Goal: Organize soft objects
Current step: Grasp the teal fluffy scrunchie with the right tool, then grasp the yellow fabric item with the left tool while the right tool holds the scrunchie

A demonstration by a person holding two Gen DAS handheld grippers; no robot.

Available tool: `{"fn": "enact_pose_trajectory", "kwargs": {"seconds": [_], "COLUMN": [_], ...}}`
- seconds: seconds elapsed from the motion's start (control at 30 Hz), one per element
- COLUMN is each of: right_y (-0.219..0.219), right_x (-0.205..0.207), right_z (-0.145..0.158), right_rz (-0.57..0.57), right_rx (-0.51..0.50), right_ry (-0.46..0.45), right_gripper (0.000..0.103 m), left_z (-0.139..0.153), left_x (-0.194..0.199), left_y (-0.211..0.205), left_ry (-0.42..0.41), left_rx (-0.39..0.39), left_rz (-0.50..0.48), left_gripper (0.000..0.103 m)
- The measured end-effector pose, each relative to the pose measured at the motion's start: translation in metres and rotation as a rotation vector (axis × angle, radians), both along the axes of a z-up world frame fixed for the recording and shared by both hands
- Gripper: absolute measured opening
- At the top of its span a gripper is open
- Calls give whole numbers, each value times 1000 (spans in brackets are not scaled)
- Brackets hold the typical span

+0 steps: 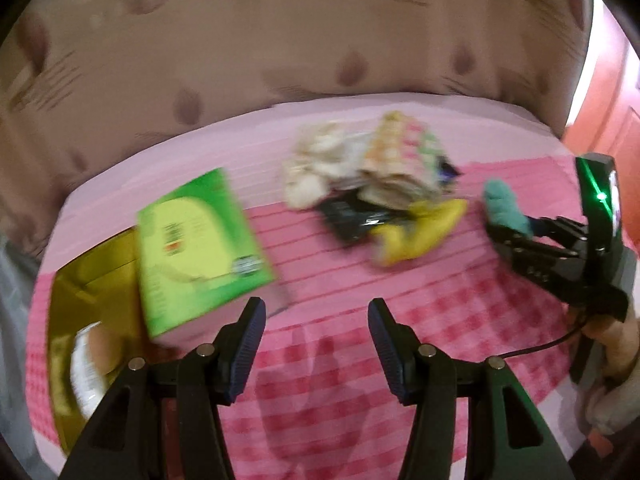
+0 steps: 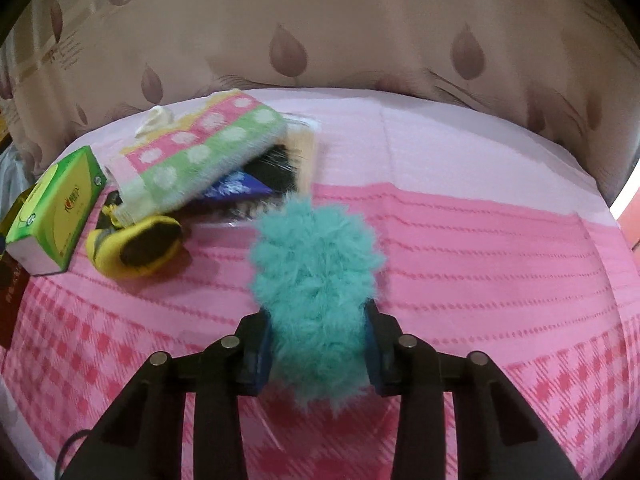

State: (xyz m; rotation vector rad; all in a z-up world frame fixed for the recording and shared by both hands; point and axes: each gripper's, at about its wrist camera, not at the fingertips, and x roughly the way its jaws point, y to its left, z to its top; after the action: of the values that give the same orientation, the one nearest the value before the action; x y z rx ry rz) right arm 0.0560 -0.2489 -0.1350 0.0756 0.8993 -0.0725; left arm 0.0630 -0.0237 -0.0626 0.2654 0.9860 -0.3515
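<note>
Teal fluffy toy, one: clamped between the pads of the right gripper, long axis running straight out past the fingertips, its far end above the pink cloth. Left gripper: fingers spread, nothing between them, over the cloth. Green box, one, to the left. Pile behind: one dotted towel, one yellow slipper, one cream cloth; other pieces unclear.
</note>
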Motion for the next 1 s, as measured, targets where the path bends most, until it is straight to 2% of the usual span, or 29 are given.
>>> {"fn": "enact_pose_trajectory", "kwargs": {"seconds": [0.13, 0.4, 0.8, 0.9, 0.97, 1.0], "right_y": [-10, -11, -16, -17, -17, -18], "right_x": [-9, -11, -11, -11, -12, -12], "right_z": [-1, -1, 1, 1, 1, 1], "right_rz": [-15, -17, -7, -8, -8, -8], "right_rx": [24, 47, 82, 94, 102, 104], "right_ry": [-5, -12, -17, -20, -22, -23], "right_gripper": [34, 35, 39, 39, 39, 39], "left_z": [-5, -15, -34, -34, -32, -31], "left_x": [-4, -2, 33, 40, 41, 41], "left_y": [-40, -93, -116, -118, -115, -112], "left_ry": [12, 21, 26, 26, 33, 42], "left_rx": [-5, 32, 87, 79, 31, 11], "left_rz": [-85, -168, -111, -106, -106, -106], "left_gripper": [55, 55, 55, 54, 39, 22]}}
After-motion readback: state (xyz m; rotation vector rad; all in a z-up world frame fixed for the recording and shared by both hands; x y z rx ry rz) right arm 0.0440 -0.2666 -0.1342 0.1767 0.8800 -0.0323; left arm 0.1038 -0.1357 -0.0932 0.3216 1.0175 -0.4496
